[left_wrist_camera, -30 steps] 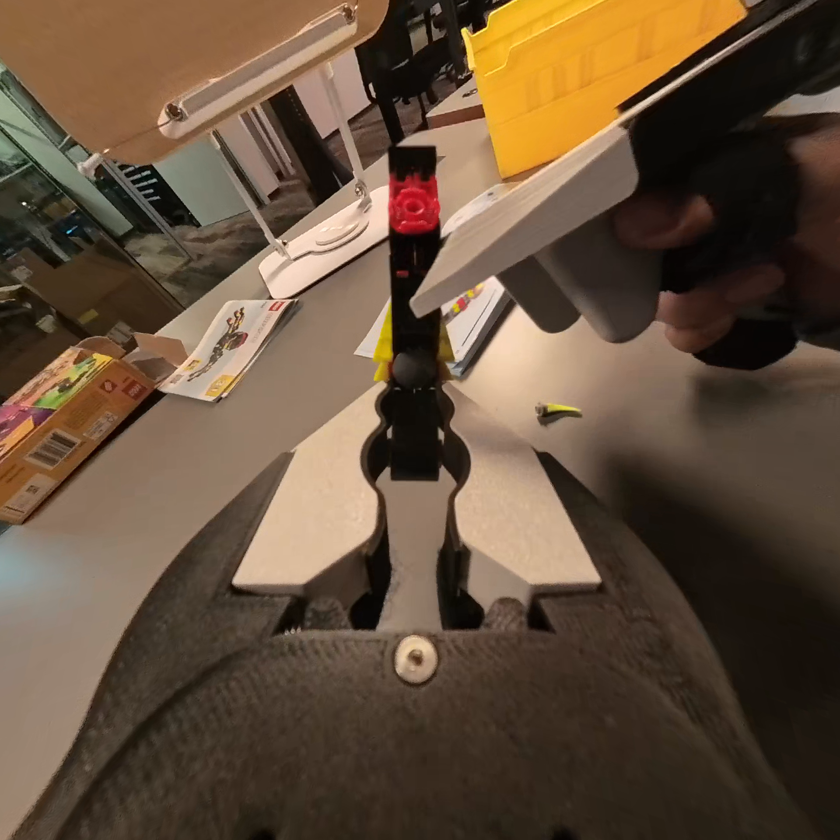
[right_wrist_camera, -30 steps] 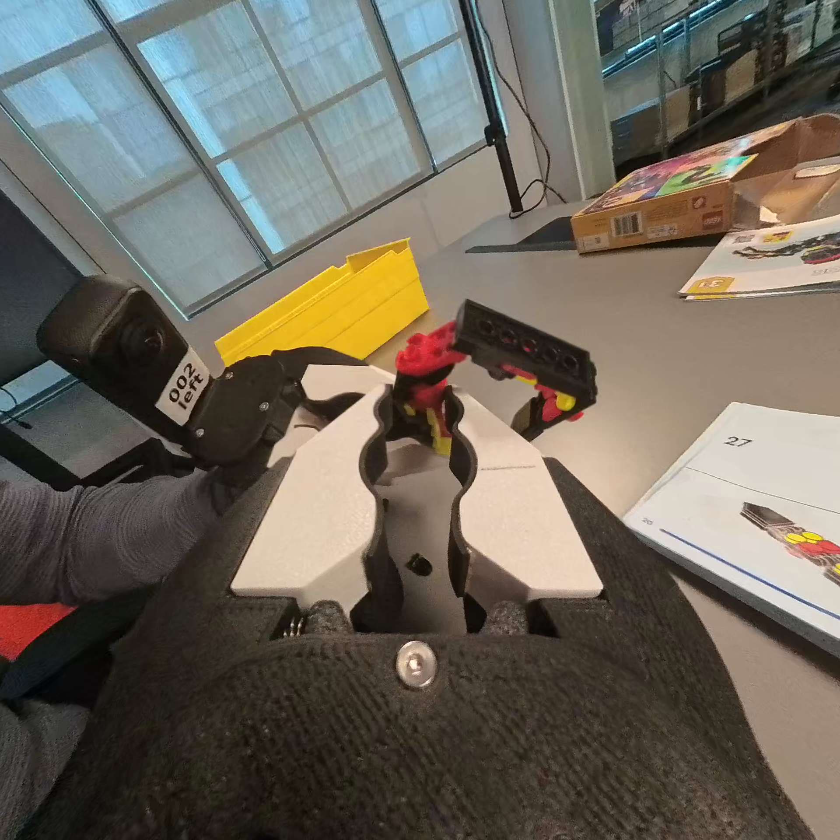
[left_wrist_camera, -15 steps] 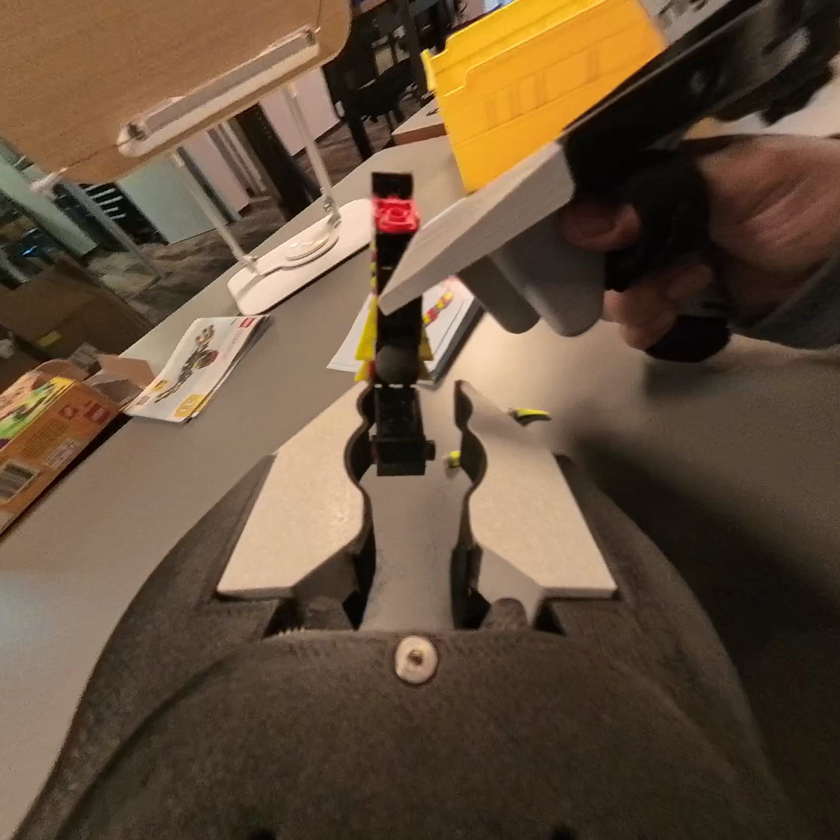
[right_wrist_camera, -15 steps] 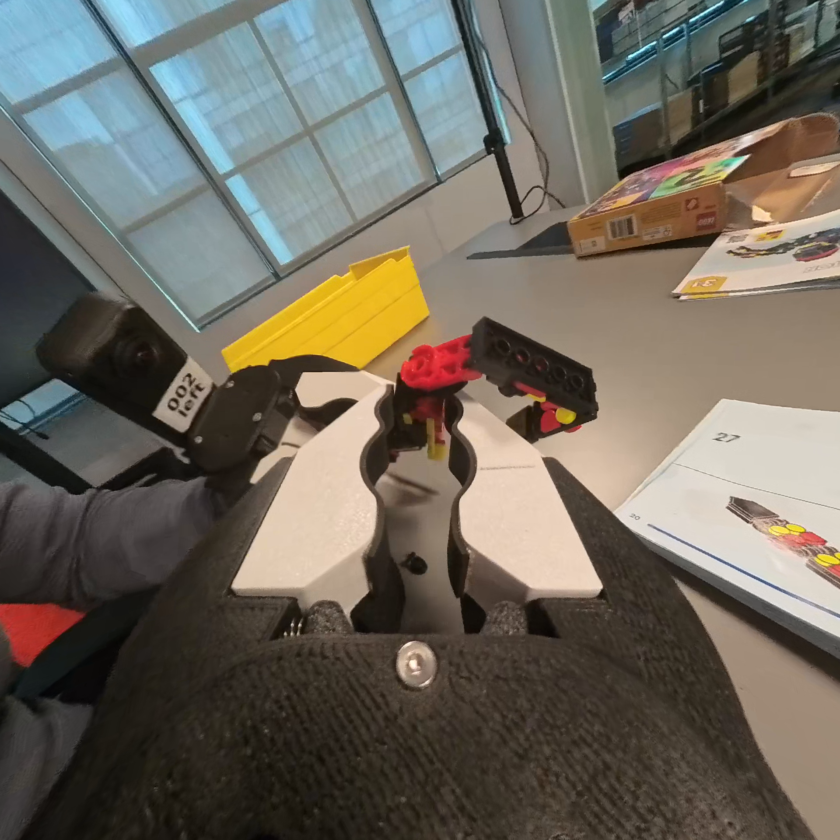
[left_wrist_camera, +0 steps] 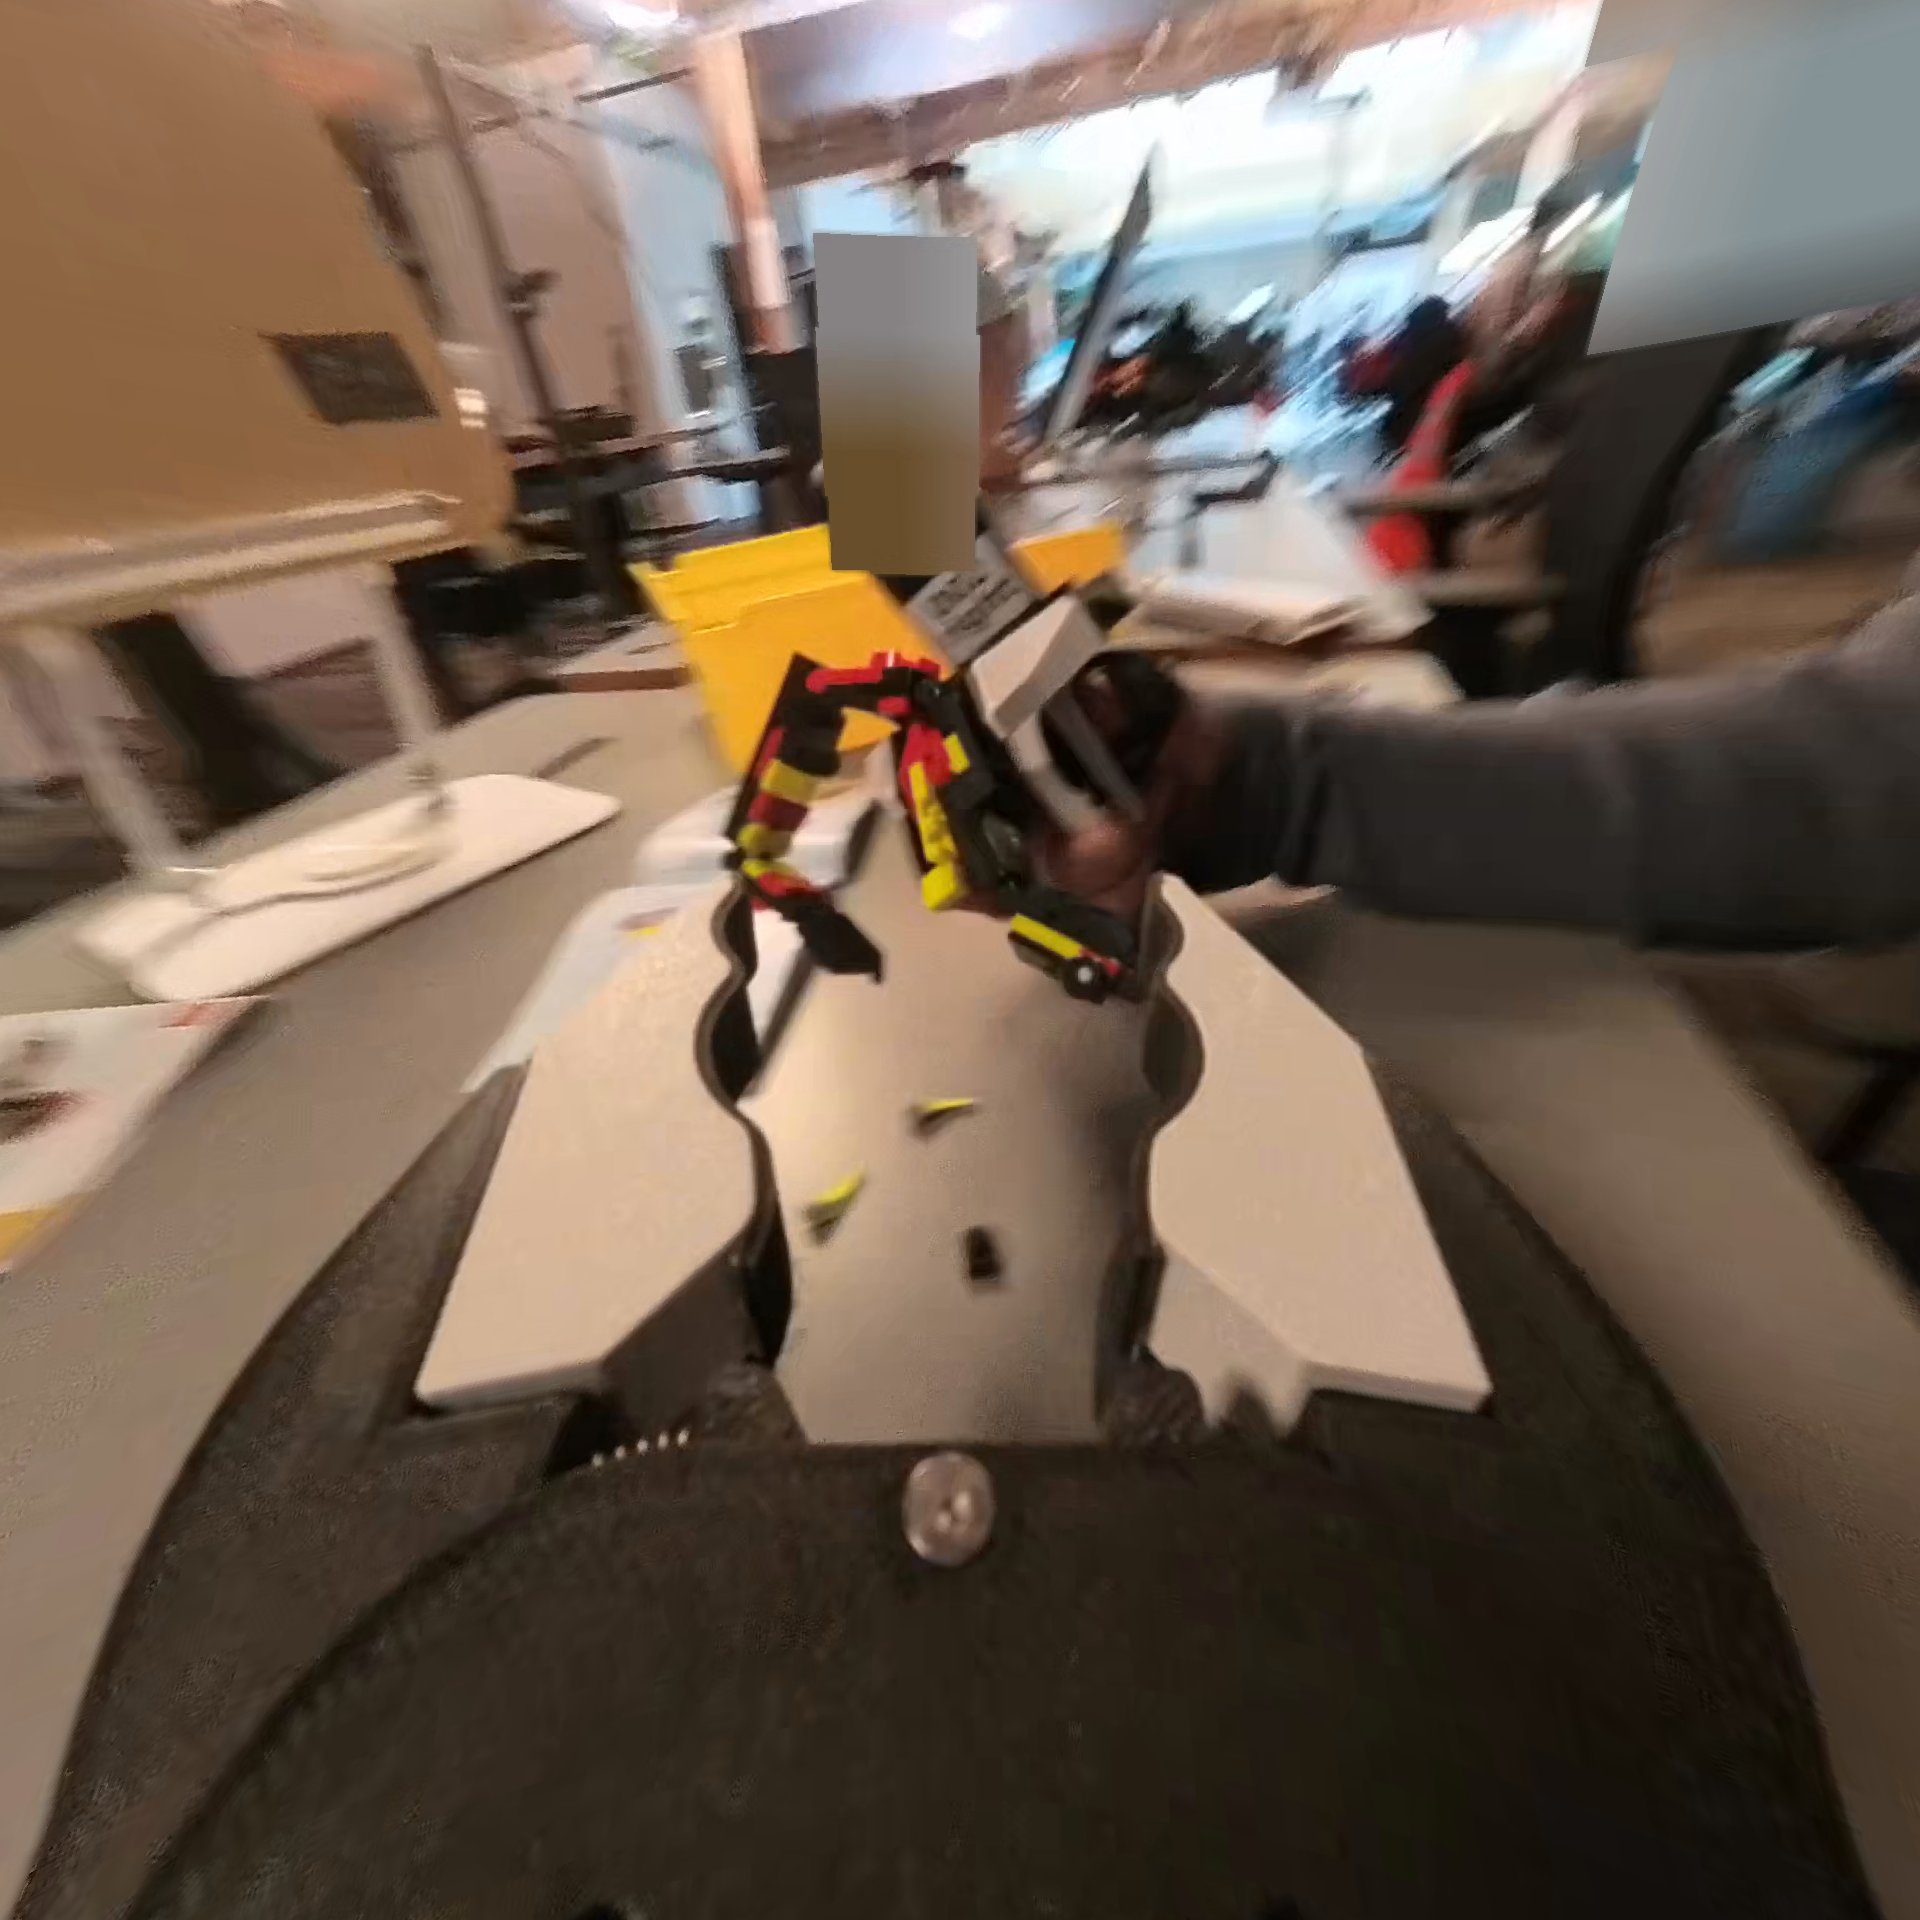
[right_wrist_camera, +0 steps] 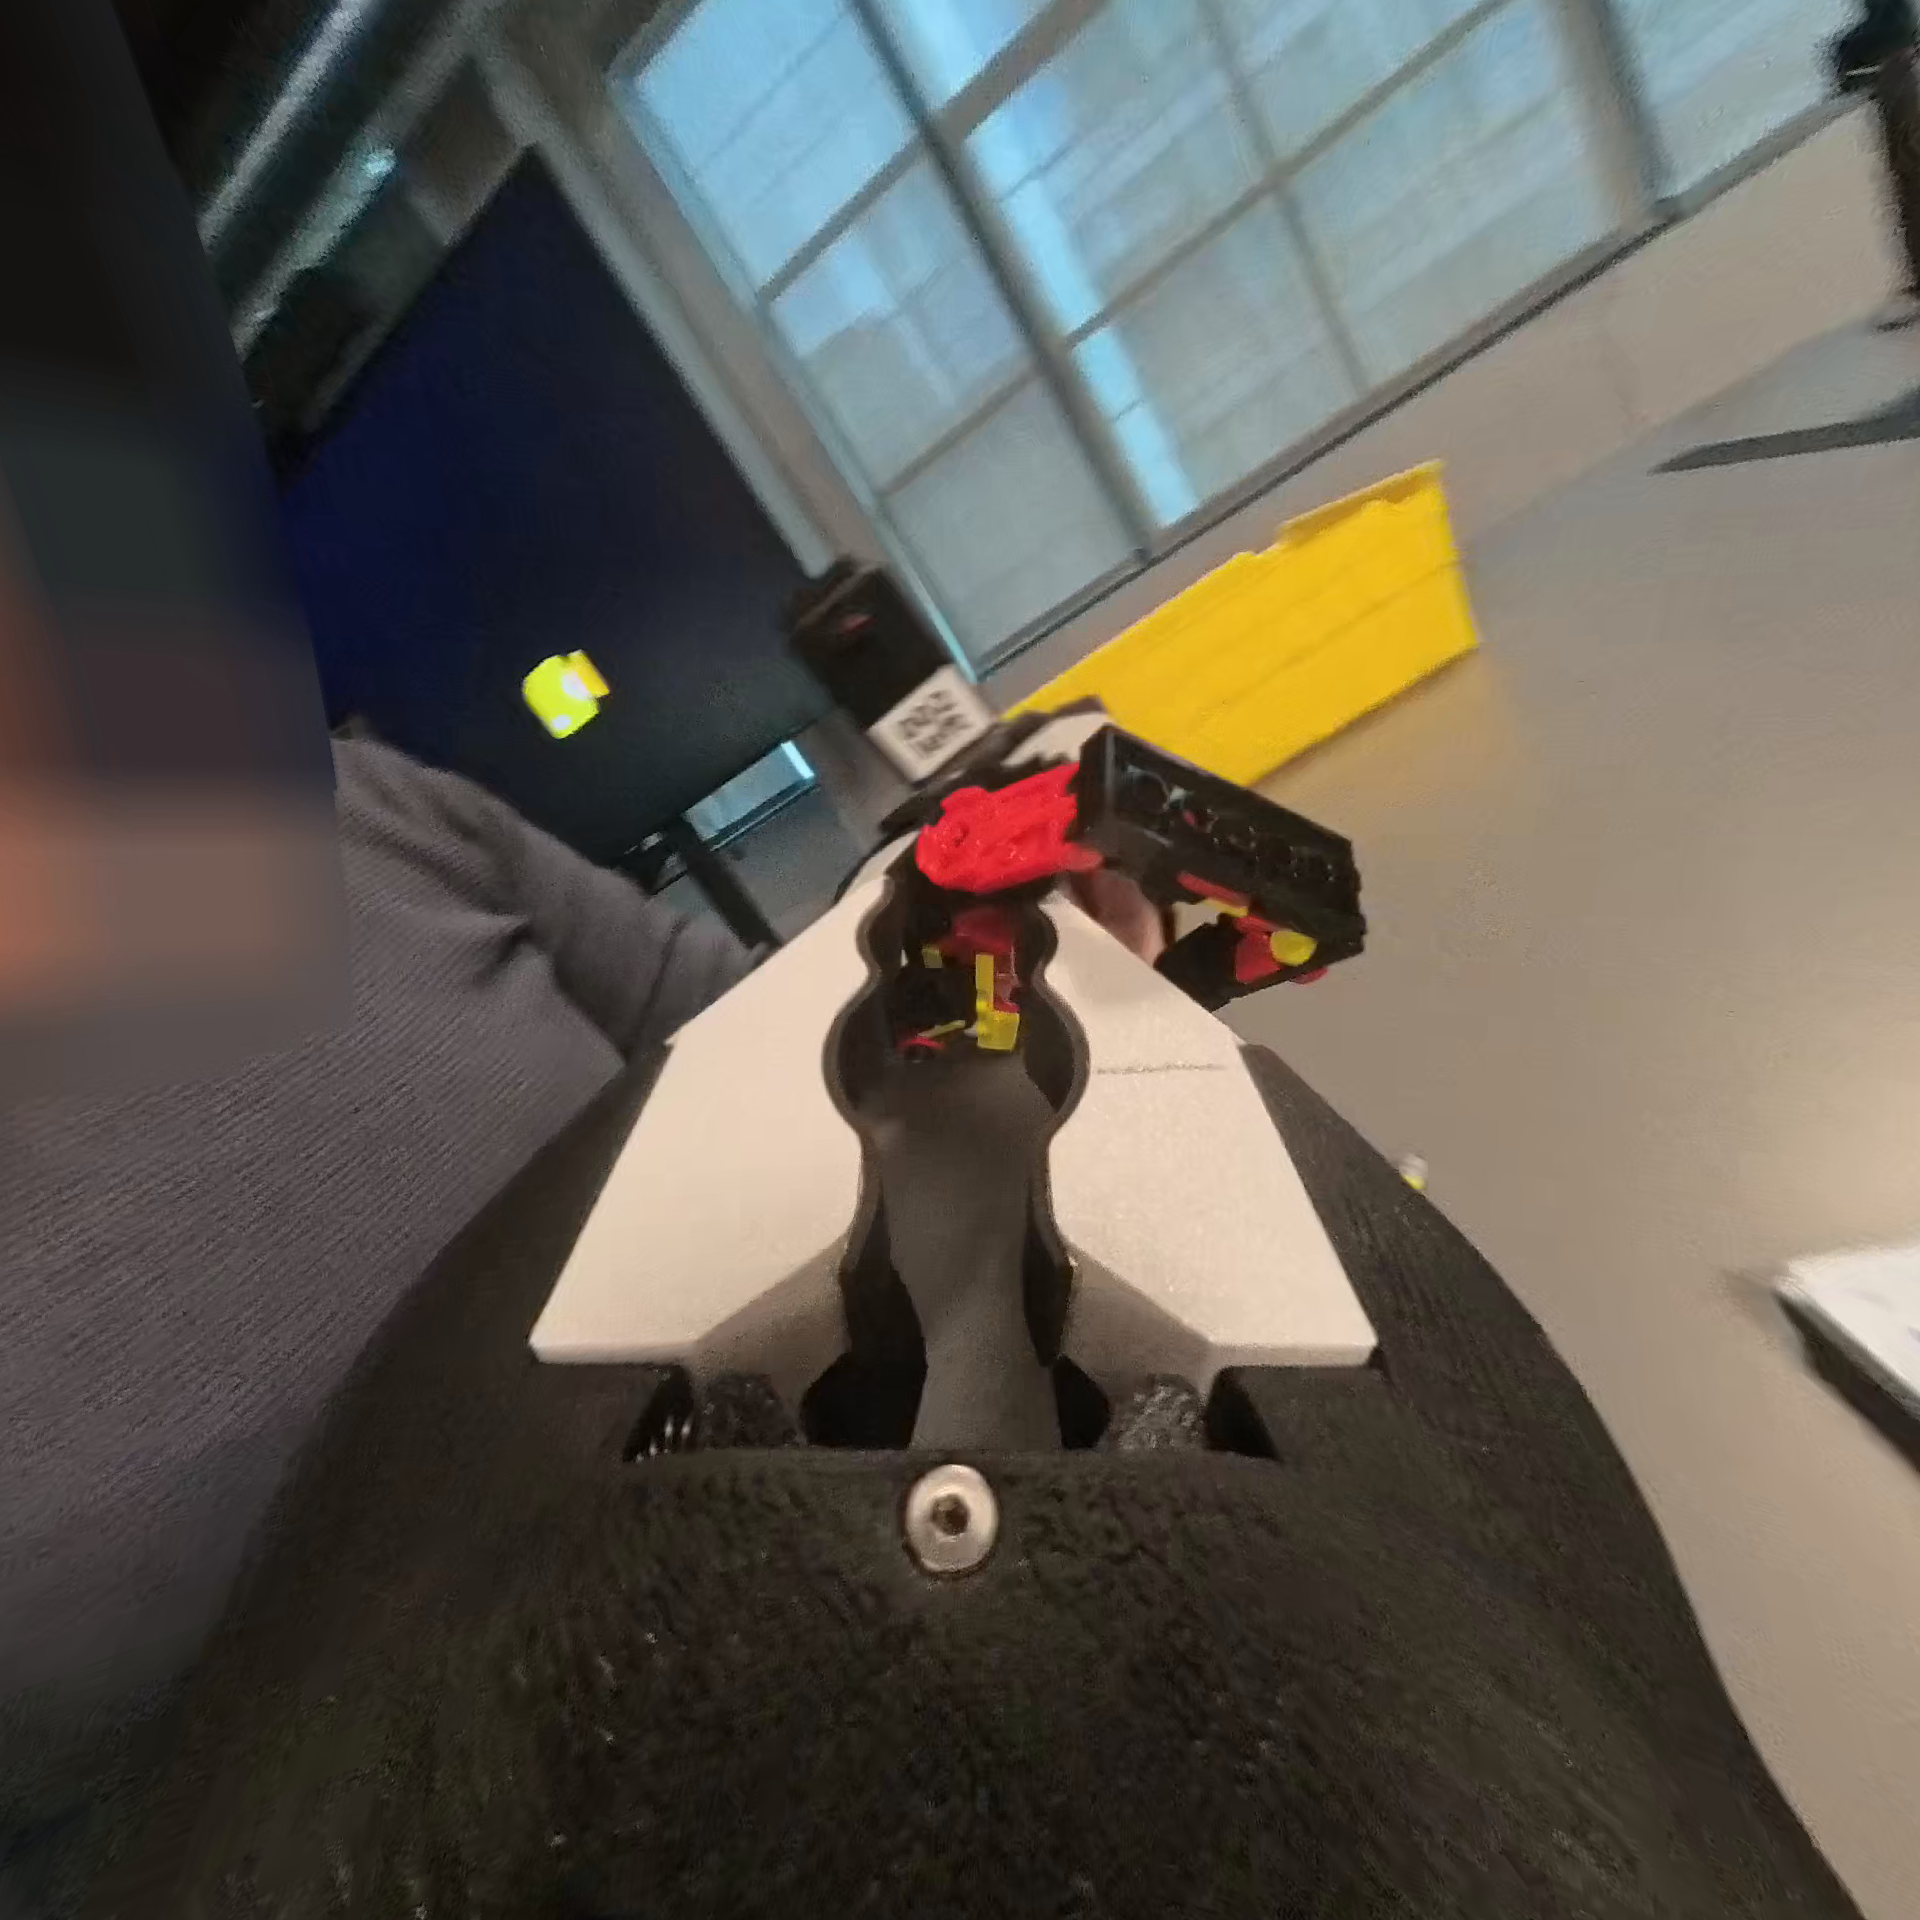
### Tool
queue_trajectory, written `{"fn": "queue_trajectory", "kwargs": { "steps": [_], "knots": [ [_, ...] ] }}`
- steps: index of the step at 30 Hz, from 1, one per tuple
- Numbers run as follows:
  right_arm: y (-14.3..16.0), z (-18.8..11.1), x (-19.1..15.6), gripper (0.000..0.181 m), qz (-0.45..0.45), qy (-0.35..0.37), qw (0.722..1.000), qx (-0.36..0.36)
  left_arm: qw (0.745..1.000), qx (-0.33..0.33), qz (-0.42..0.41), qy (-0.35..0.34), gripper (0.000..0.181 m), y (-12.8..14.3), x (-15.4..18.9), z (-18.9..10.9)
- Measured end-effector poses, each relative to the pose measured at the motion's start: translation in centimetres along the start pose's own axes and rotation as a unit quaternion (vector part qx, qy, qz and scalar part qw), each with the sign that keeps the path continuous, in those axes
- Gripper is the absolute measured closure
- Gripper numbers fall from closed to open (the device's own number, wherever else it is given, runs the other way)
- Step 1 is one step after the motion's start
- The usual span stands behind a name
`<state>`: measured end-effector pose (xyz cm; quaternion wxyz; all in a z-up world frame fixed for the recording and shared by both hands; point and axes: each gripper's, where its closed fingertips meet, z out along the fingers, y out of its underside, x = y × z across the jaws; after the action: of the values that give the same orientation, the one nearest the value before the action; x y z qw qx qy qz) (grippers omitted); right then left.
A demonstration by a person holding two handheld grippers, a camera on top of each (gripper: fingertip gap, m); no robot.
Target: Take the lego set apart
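Note:
The lego model (left_wrist_camera: 883,790), black with red and yellow parts, hangs in an arch just ahead of my left gripper (left_wrist_camera: 951,925). The left gripper is wide open; the model's two ends dangle near its fingertips (left_wrist_camera: 727,966), and neither pad presses on it. My right gripper (right_wrist_camera: 956,935) is shut on the model's red and yellow middle (right_wrist_camera: 987,987). A red piece (right_wrist_camera: 997,842) and a long black block (right_wrist_camera: 1236,852) stick out past its tips. The right gripper also shows in the left wrist view (left_wrist_camera: 1039,675), holding the model from the right. The picture is blurred.
Two small yellow pieces (left_wrist_camera: 940,1110) and a small black piece (left_wrist_camera: 977,1252) lie on the grey table (left_wrist_camera: 312,1039). A yellow bin (right_wrist_camera: 1299,634) stands behind. There are booklets at the left (left_wrist_camera: 94,1070) and right (right_wrist_camera: 1860,1320), a white lamp base (left_wrist_camera: 343,862) and a grey sleeve (left_wrist_camera: 1558,790). Both grippers' tips are close together, under 4 cm apart.
My left gripper has opened wide and let go of the black end of the model, then drawn back. The right gripper keeps its hold and has swung the model round.

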<state>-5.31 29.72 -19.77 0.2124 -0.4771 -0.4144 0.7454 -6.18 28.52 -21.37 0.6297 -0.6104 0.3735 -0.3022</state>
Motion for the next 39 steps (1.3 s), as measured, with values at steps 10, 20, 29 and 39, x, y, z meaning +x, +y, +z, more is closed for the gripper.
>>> {"fn": "queue_trajectory", "kwargs": {
  "steps": [10, 20, 29, 39],
  "knots": [
    [2.7, 1.2, -3.5, 0.162, -0.033, -0.13, 0.989, -0.06, 0.916, 0.031, -0.315, 0.246, 0.137, -1.2, 3.7, -0.3],
    [0.1, 0.4, -1.0, 0.162, -0.125, -0.013, 0.992, 0.0, 0.945, -0.009, -0.287, 0.156, 0.14, 0.3, 1.5, 0.0],
    [-0.6, -0.1, 0.2, 0.163, -0.196, 0.064, 0.978, 0.004, 0.939, -0.041, -0.3, 0.161, 0.135, 1.3, 2.1, 0.6],
    [-0.7, 0.5, 0.2, 0.165, -0.341, 0.135, 0.93, -0.013, 0.884, -0.006, -0.431, 0.179, 0.125, 0.8, 1.9, 1.4]
  ]
}}
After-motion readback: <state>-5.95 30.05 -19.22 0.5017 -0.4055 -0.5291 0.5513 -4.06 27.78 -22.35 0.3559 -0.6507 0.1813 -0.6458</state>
